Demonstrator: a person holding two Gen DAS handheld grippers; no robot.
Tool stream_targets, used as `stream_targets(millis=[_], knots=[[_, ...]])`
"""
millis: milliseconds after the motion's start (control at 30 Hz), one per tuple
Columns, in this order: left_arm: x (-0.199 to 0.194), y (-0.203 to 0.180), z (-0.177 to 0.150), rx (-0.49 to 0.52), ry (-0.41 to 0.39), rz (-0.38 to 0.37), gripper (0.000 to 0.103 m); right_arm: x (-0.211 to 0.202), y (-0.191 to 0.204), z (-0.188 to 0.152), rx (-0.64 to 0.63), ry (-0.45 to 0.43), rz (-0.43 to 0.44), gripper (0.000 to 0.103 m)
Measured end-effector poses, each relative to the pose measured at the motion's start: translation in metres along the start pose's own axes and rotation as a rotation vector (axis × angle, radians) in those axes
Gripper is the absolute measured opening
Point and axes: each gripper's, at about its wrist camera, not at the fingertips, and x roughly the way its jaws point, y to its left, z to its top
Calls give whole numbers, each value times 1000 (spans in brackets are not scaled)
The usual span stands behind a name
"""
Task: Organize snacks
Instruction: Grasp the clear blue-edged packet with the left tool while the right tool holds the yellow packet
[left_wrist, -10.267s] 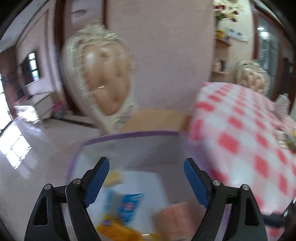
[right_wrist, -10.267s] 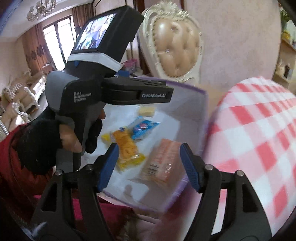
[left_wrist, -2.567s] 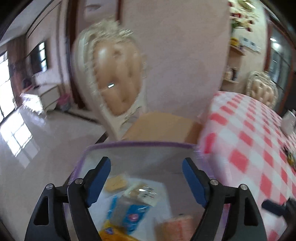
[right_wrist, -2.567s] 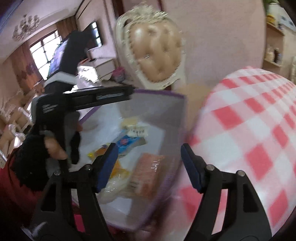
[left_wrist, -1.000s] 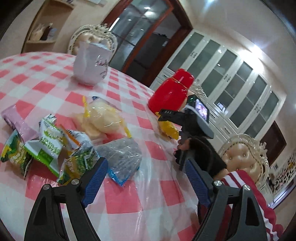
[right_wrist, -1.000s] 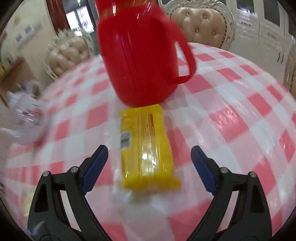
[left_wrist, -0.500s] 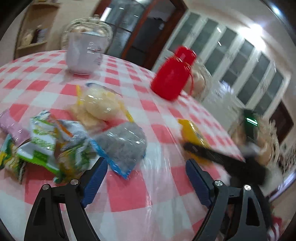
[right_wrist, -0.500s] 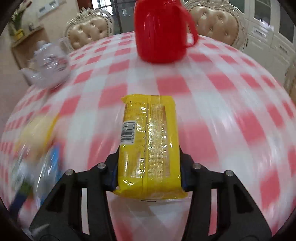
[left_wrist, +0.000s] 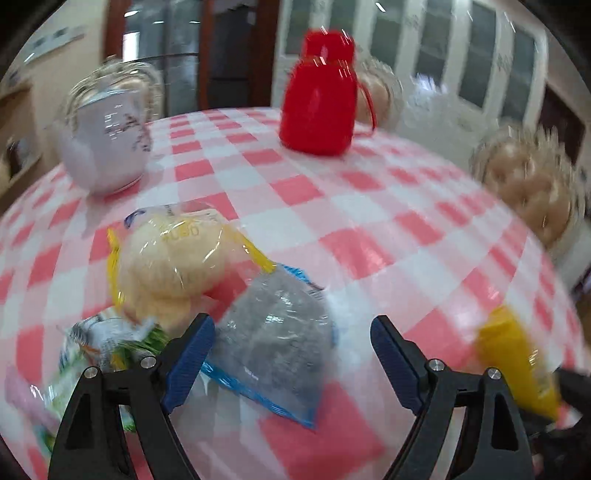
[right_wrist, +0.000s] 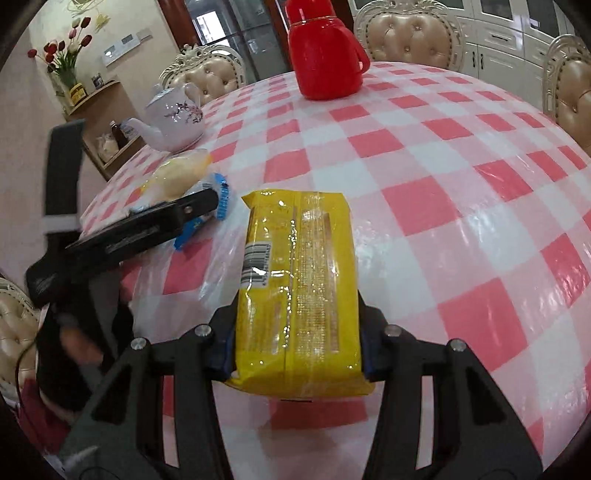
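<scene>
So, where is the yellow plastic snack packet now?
Right wrist view: the yellow plastic snack packet is clamped between the right tongs, above the checked tablecloth.

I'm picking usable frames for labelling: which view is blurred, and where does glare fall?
Left wrist view: motion-smeared, red flask and yellow packet soft. Right wrist view: sharp; glare streaks on the yellow packet's wrapper and the glossy tablecloth; fisheye bends the table edge.
</scene>
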Motion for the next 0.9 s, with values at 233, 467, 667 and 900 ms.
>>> stream_targets(millis=[233,467,667,900], knots=[[5,-23,-3,149,35,-103,55,0,2,1,-6,17,15,53],[-3,-56,-17,224,54,-57,62,6,0,0,-38,24,-47,53],[-1,-46,-18,169,69,-10,74,16,3,2,-96,32,-102,57],[-8,-51,-25,163,65,-15,58,27,15,2,-192,43,-166,54]])
